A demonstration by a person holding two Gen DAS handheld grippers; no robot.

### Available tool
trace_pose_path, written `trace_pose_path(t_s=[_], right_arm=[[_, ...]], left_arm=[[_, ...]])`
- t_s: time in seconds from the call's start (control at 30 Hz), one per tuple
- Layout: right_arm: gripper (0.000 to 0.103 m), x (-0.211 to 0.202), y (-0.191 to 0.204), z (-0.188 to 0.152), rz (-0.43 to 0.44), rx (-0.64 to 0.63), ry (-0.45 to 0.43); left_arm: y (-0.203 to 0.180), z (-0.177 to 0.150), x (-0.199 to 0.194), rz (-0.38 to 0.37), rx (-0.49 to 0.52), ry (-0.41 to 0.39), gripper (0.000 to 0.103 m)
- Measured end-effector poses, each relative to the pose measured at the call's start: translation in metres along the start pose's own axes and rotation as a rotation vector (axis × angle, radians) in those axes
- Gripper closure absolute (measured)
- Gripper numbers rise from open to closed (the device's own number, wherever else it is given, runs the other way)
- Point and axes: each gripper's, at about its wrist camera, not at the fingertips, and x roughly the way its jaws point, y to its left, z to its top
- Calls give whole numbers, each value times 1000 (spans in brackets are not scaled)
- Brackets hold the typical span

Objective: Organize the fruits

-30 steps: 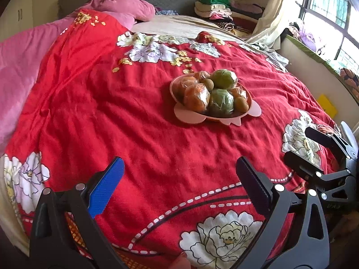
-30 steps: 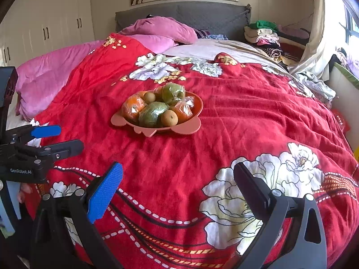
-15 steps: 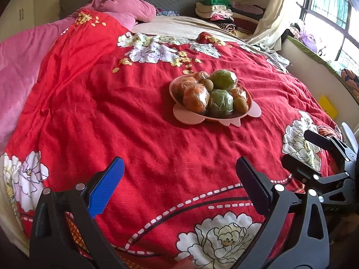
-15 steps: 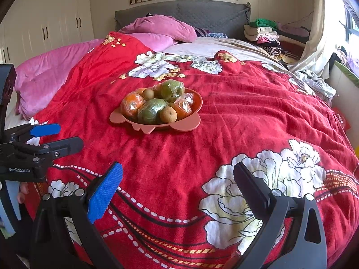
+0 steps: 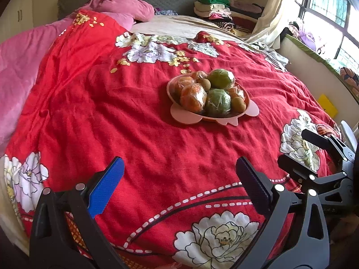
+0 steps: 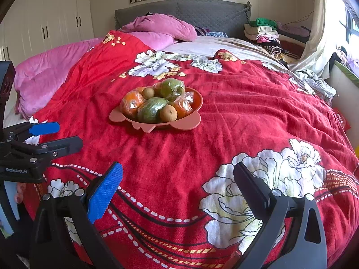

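Pink plastic scalloped plate point(image 5: 179, 115) sat mid-bed on red floral quilt point(image 5: 139, 134), heaped with fruit: plastic-wrapped oranges point(image 5: 193, 97), wrapped green fruits point(image 5: 218, 102), small brown round fruits point(image 5: 238, 104). Left gripper point(image 5: 179, 179) hovered above quilt's near edge, jaws wide, empty. Right gripper point(image 6: 177, 180) alongside, likewise wide, empty, well short of plate.

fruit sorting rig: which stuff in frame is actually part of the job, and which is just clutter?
Job:
pink plate
wrapped oranges
wrapped green fruits
small brown fruits
left gripper, open
right gripper, open

Lying about:
red floral blanket
pink quilt
folded clothes pile
yellow item by the window wall
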Motion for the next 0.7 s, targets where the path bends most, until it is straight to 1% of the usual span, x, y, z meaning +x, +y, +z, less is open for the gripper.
trace_pose_path(t_s=[0.7], right_arm=[[4,0,0,0,-4,-2,2]], left_arm=[[2,1,-2,11,1,2,9]])
